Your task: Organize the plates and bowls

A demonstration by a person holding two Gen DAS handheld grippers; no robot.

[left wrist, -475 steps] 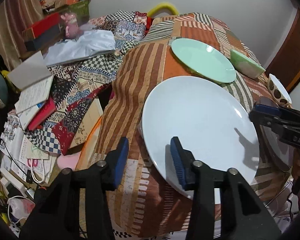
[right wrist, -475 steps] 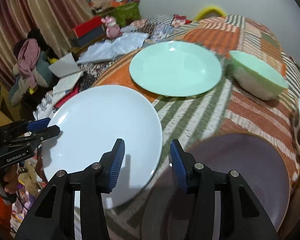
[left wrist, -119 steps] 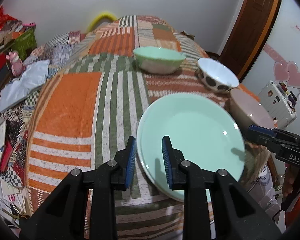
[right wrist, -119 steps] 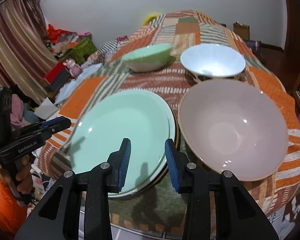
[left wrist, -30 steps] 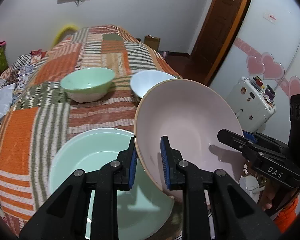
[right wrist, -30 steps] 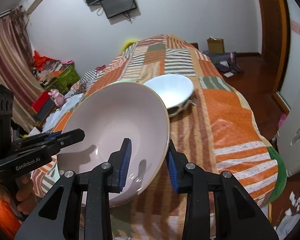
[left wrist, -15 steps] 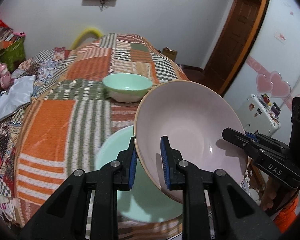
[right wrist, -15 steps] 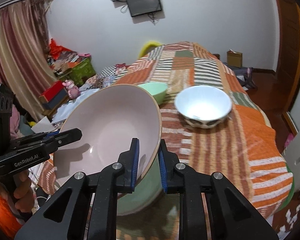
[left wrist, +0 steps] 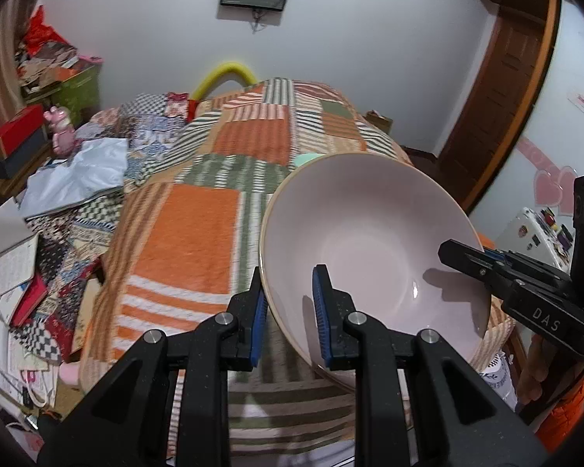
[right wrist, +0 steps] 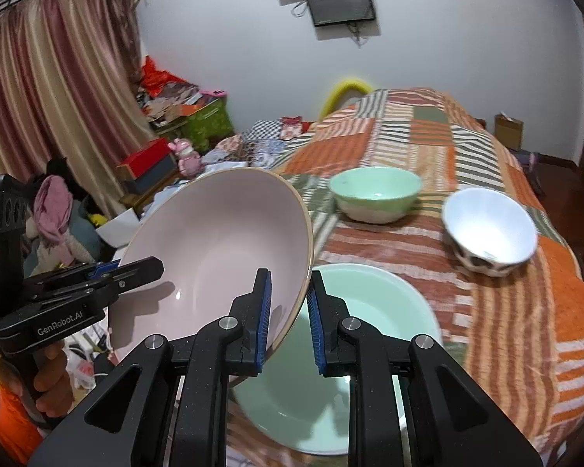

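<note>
The pink bowl [left wrist: 373, 241] is held up off the bed, tilted, between the two grippers. The left gripper [left wrist: 289, 311] is clamped on its near-left rim, one blue pad outside the wall and one inside. The right gripper [right wrist: 289, 313] pinches the opposite rim the same way, its left pad inside the bowl [right wrist: 218, 249] and its right pad against the outer wall. In the left wrist view the right gripper [left wrist: 453, 251] reaches in from the right across the bowl's far edge; in the right wrist view the left gripper [right wrist: 152, 264] comes in from the left over the rim.

Below and just right of the right gripper lies the green plate [right wrist: 370, 311] on the quilt [right wrist: 525, 330]. Ahead of that gripper, beyond the plate, stands the green bowl [right wrist: 375, 194], and to its right, apart from it, the white bowl [right wrist: 490, 225] with dark spots on its outside. From the left gripper only a sliver of the green bowl [left wrist: 305, 160] shows above the pink bowl's far rim. Left of the left gripper the quilt [left wrist: 190, 241] meets a heap of books and cloth [left wrist: 39, 241].
</note>
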